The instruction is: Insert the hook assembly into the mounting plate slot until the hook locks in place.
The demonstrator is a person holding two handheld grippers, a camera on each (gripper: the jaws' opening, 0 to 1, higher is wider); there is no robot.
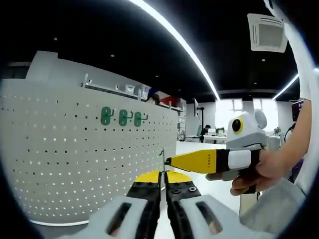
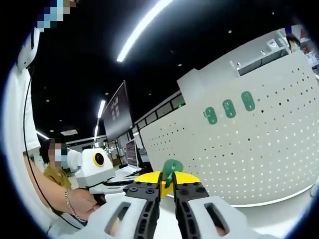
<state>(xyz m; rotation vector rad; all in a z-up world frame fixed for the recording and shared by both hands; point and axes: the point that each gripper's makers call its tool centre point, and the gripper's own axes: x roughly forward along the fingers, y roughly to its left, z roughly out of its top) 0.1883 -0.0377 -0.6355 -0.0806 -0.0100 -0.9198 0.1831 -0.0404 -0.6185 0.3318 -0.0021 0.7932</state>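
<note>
Three green hooks [image 1: 123, 117] already hang in a row high on the white pegboard [image 1: 75, 164]. The right gripper [image 2: 167, 185] is clamped on a fourth green hook [image 2: 172, 169], held well short of the pegboard, not yet inserted. The left gripper [image 1: 163, 185] is closed, seemingly empty.

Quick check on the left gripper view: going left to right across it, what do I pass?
Pegboard → three green hooks on it → left gripper, shut → right gripper coming in from the right → the hand holding it.
</note>
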